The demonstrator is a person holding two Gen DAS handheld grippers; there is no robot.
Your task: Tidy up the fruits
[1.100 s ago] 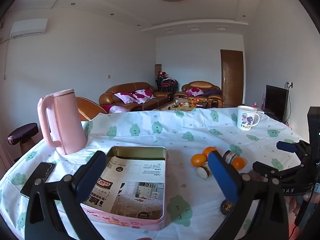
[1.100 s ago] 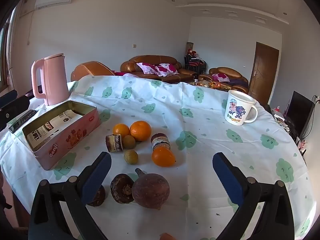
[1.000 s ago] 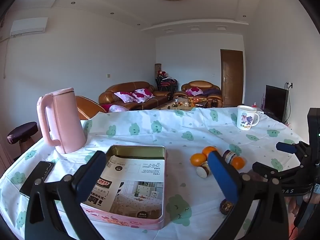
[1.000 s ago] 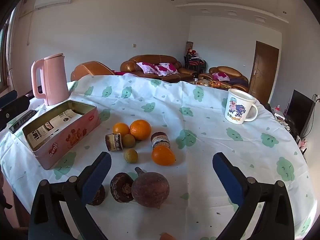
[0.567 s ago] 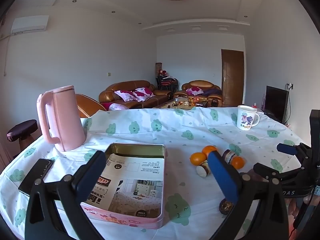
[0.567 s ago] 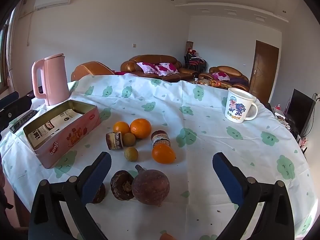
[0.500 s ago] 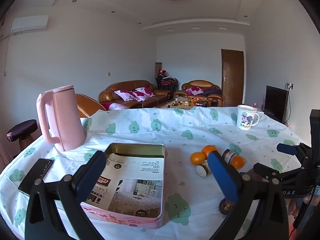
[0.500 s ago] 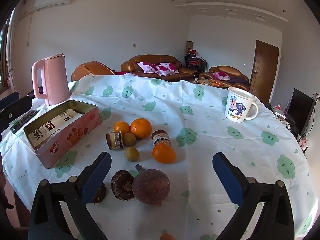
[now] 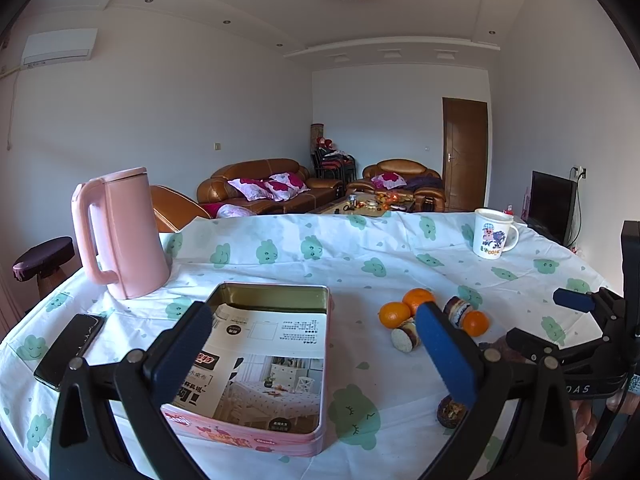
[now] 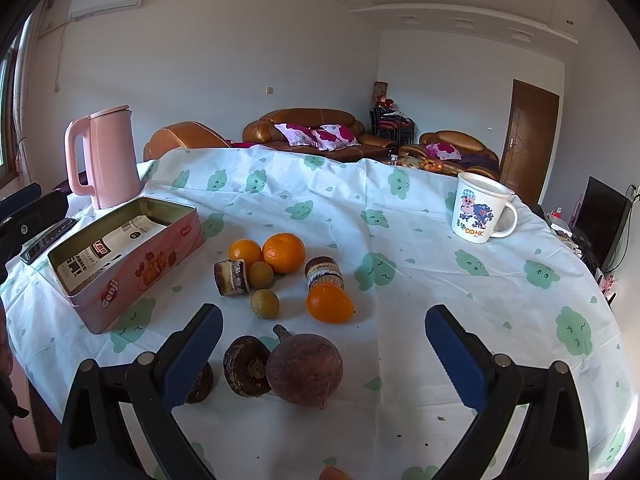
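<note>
A pink tin box (image 10: 132,264) with a leaflet inside lies open on the left; it also shows in the left wrist view (image 9: 256,364). Beside it lie three oranges (image 10: 283,252), two small yellow-brown fruits (image 10: 264,303), two striped rolls (image 10: 231,277) and dark brown fruits (image 10: 305,369). My right gripper (image 10: 320,350) is open and empty, hovering just above the large brown fruit. My left gripper (image 9: 312,348) is open and empty over the tin's near end. The right gripper also shows in the left wrist view (image 9: 576,332).
A pink kettle (image 9: 120,232) stands at the back left, a phone (image 9: 68,350) lies left of the tin. A cartoon mug (image 10: 478,213) stands at the back right. The table has a white cloth with green clouds (image 10: 440,280).
Both views shift only slightly; the right gripper has eased a little toward the fruits. Both grippers stay open and nothing on the table has moved.
</note>
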